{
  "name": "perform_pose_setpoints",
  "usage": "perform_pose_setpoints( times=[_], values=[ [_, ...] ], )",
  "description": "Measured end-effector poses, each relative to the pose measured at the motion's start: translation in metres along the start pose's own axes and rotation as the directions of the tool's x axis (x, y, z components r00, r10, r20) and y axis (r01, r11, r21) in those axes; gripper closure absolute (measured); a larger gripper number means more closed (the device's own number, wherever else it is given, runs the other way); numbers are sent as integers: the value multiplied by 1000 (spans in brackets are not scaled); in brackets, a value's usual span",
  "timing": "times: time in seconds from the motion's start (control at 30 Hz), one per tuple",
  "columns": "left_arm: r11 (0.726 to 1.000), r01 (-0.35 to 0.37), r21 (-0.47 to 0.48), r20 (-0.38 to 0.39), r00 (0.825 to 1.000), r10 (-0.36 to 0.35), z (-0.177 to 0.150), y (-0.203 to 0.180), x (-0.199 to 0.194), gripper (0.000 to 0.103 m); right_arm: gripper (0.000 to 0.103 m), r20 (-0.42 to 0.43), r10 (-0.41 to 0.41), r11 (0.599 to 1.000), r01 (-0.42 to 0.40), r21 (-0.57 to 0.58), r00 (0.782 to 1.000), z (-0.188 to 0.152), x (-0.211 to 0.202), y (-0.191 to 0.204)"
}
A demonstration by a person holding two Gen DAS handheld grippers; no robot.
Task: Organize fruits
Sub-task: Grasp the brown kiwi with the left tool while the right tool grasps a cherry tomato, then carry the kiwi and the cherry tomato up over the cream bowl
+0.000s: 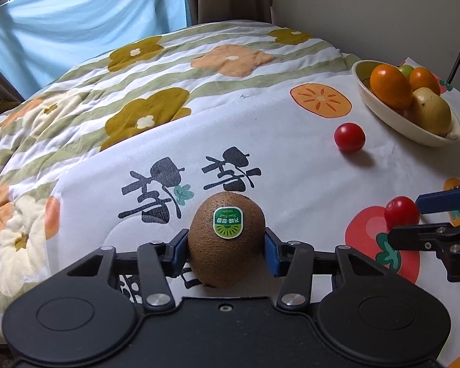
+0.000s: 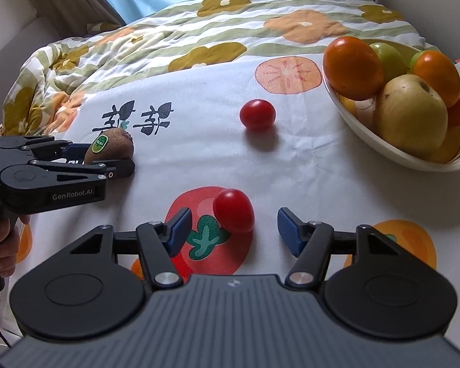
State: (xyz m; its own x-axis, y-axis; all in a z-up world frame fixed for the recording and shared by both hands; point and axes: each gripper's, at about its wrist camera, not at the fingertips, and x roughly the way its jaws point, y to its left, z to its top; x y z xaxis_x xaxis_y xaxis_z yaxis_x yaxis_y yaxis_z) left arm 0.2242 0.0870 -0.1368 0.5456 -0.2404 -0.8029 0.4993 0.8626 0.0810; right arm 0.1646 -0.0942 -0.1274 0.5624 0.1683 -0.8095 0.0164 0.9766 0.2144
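Note:
My left gripper point(image 1: 226, 245) is shut on a brown kiwi point(image 1: 227, 239) with a green sticker, low over the printed cloth; it also shows at the left of the right wrist view point(image 2: 119, 156), with the kiwi point(image 2: 112, 148) between its fingers. My right gripper point(image 2: 233, 228) is open around a red cherry tomato point(image 2: 233, 210) that lies on the cloth, nearer the left pad. In the left wrist view this gripper point(image 1: 409, 219) and tomato point(image 1: 401, 211) are at the right. A second cherry tomato point(image 2: 257, 114) point(image 1: 349, 137) lies farther off.
A cream bowl point(image 2: 383, 145) point(image 1: 383, 113) at the right holds oranges, a yellow pear-like fruit and green fruits. A flowered quilt point(image 2: 168, 40) lies bunched behind the cloth, with a blue curtain beyond. A hand point(image 2: 3, 245) grips the left tool's handle.

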Motion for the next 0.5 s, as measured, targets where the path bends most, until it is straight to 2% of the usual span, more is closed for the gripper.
perform_pose_setpoints(
  times=[0.37, 0.47, 0.5],
  values=[
    [999, -30, -23, -8, 1000, 29, -12, -6, -9, 50, 35, 0, -5, 998, 5, -64, 1000, -1, 6, 6],
    [999, -40, -32, -11, 999, 39, -14, -8, -12, 50, 42, 3, -11, 996, 11, -92, 1000, -1, 7, 8],
    [999, -42, -35, -13, 999, 41, -15, -9, -13, 50, 48, 4, -14, 995, 14, -101, 1000, -1, 7, 9]
  ],
)
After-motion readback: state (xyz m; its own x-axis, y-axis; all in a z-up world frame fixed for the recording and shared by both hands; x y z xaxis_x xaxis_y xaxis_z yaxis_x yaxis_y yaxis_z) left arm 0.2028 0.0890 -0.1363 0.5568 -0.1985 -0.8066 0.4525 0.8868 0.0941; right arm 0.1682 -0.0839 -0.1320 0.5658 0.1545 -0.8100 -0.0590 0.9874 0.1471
